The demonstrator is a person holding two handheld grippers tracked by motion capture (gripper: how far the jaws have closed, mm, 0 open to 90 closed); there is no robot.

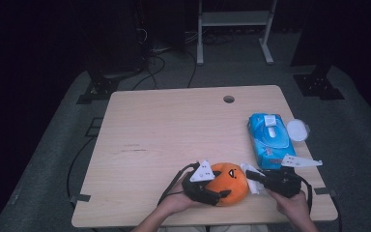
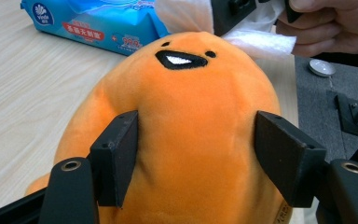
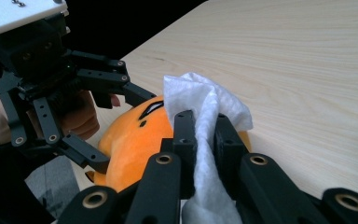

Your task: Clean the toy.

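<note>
Plush squeezed between left gripper fingers; wipe pinched in right gripper

We see a plush of soft orange cloth with a short matt nap; its face is stitched in smoother black and white. The wipe looks like thin white non-woven paper, crumpled and faintly textured. The left tongs and right tongs look like matt black plastic with brass-coloured rivets, and each carries a flat pale plate. The counter shows light wood grain, smooth with a low sheen. The pack is glossy blue plastic film with a white plastic lid. The floor is grey, dull carpet.
</note>
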